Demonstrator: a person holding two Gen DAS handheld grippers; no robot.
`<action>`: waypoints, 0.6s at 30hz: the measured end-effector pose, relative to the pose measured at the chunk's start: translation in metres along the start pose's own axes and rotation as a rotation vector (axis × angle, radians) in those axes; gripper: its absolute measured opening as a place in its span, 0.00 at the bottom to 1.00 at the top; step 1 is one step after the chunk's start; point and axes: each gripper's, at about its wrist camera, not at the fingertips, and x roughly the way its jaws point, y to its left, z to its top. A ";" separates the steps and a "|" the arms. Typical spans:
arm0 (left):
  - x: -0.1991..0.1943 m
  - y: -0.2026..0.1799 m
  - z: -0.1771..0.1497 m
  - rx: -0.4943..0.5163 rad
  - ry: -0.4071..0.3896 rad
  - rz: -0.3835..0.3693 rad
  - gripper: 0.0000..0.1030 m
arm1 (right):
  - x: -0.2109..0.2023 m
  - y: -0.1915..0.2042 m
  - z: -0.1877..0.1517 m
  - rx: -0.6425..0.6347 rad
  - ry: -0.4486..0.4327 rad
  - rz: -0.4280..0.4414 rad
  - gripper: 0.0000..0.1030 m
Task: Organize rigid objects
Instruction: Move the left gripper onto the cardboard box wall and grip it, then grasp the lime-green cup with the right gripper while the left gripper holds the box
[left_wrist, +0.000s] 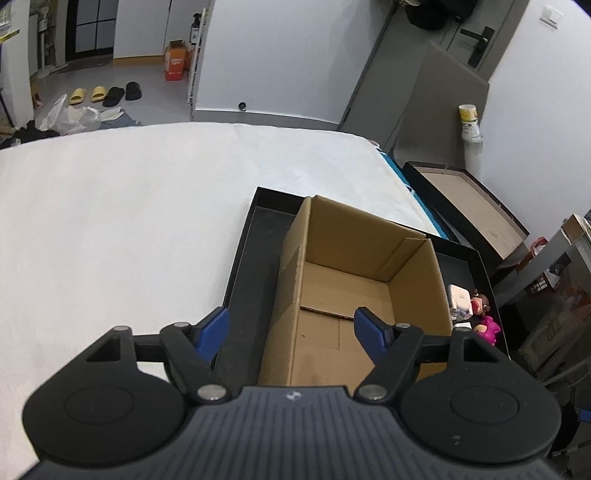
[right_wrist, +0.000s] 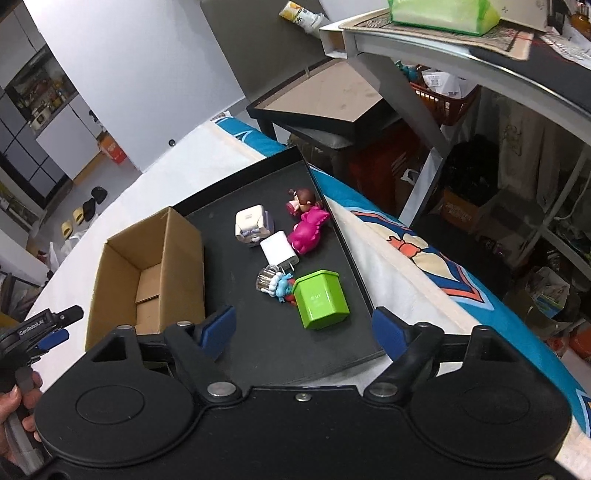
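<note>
Just ahead of the right claw (right_wrist: 304, 332), spread wide and empty, lies the green bin (right_wrist: 321, 299).

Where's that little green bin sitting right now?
In the right wrist view, the green bin lies tipped on the black tray, near its right edge, just ahead of the open right gripper. A small blue figure touches its left side.

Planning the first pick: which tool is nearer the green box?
Right. The right tool hangs open just short of the green box; the left tool hangs open over the cardboard box, away from it.
</note>
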 end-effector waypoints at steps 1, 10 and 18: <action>0.002 0.001 -0.001 -0.006 0.003 -0.003 0.67 | 0.003 0.001 0.001 -0.005 0.004 -0.006 0.78; 0.026 0.014 -0.001 -0.120 0.069 -0.058 0.42 | 0.034 0.008 0.011 -0.039 0.058 -0.005 0.76; 0.044 0.025 -0.003 -0.211 0.129 -0.066 0.21 | 0.064 0.008 0.018 -0.061 0.125 0.015 0.68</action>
